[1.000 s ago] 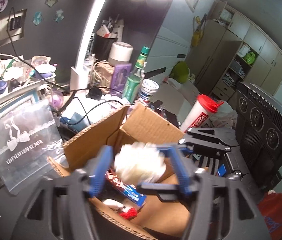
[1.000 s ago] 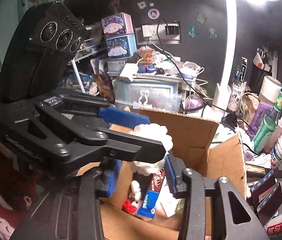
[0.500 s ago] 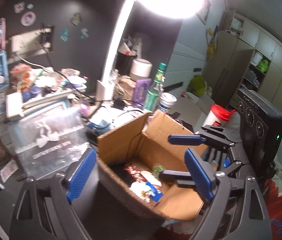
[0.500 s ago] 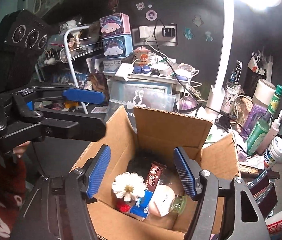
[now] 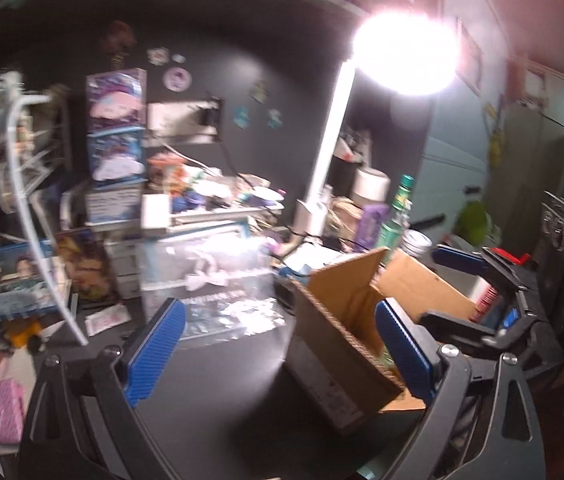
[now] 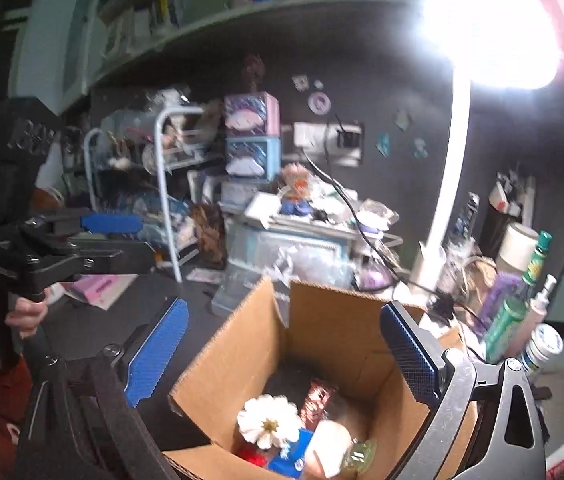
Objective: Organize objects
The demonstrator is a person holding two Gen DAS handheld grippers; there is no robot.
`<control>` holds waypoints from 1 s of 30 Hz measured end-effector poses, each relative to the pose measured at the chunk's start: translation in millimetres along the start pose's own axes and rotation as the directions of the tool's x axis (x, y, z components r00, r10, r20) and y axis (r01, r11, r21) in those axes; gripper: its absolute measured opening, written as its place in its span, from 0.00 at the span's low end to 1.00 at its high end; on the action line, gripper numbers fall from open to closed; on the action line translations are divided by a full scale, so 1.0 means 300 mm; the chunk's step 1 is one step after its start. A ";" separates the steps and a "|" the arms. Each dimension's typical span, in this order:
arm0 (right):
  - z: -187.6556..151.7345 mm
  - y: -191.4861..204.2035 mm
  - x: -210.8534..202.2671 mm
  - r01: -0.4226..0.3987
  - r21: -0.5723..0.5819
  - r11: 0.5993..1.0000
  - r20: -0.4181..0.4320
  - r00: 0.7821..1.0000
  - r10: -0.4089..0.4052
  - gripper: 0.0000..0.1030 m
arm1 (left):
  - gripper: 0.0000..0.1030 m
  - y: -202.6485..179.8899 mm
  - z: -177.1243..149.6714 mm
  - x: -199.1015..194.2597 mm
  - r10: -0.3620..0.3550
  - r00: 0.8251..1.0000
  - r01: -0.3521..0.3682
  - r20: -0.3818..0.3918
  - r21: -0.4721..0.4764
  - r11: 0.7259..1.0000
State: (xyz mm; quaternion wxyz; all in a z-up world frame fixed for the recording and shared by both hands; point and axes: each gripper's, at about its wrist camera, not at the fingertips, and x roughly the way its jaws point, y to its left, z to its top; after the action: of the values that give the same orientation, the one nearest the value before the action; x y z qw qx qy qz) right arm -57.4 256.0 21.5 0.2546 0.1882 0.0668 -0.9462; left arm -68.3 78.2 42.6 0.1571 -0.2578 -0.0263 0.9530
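Note:
An open cardboard box (image 6: 321, 344) stands on the dark desk. Inside it lie a white flower (image 6: 270, 424), a brown snack bar (image 6: 315, 404), a blue packet (image 6: 289, 456) and a pale small bottle (image 6: 333, 448). My right gripper (image 6: 283, 354) hovers over the box. Its jaws are opening wide and nothing is gripped between them. My left gripper (image 5: 278, 350) is open and empty, over the bare desk by the box's (image 5: 345, 320) left wall. In the right wrist view, the left gripper's blue pad (image 6: 112, 224) shows far left, held by a hand (image 6: 26, 312).
A green bottle (image 6: 521, 300) and a white tub (image 6: 541, 348) crowd the box's right side. Behind it are a white lamp post (image 5: 329, 152), cables and a clear bag (image 5: 218, 264). A white wire rack (image 6: 166, 200) and stacked pastel boxes (image 6: 250, 120) stand at the back left.
Both grippers held the white flower over the box a second ago. Both have opened and it now lies in the box. The left gripper has swung left, away from the box.

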 end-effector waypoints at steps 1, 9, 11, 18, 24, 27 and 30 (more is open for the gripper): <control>0.002 0.003 0.000 0.000 -0.007 1.000 0.003 1.000 0.000 0.95 | 0.92 0.006 -0.007 -0.009 0.015 1.000 -0.015 0.009 -0.006 1.000; 0.005 0.016 0.011 -0.057 -0.004 0.998 0.001 0.998 0.057 0.97 | 0.92 0.041 -0.038 -0.050 0.060 0.998 -0.058 0.037 -0.046 0.997; 0.002 0.015 0.015 -0.051 -0.003 0.999 -0.002 0.999 0.051 0.97 | 0.92 0.041 -0.041 -0.051 0.064 0.997 -0.062 0.038 -0.045 0.997; -0.016 -0.007 0.020 -0.056 0.034 0.998 -0.013 0.998 0.056 0.97 | 0.92 0.045 -0.047 -0.050 0.080 0.996 -0.079 0.036 -0.044 0.996; -0.021 -0.021 0.025 -0.065 0.060 0.996 -0.018 0.998 0.066 0.97 | 0.92 0.043 -0.048 -0.047 0.088 0.995 -0.087 0.034 -0.039 0.995; -0.019 -0.027 0.028 -0.070 0.066 0.995 -0.017 0.997 0.071 0.97 | 0.92 0.047 -0.047 -0.042 0.090 0.995 -0.089 0.032 -0.040 0.995; -0.020 -0.028 0.029 -0.072 0.068 0.995 -0.018 0.997 0.073 0.97 | 0.92 0.051 -0.048 -0.038 0.095 0.995 -0.094 0.028 -0.043 0.995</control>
State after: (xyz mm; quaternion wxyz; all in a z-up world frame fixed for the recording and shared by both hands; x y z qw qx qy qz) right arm -66.6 260.5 12.9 0.2815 0.2087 0.0306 -0.9361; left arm -56.3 59.6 33.6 0.1062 -0.2478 -0.0361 0.9623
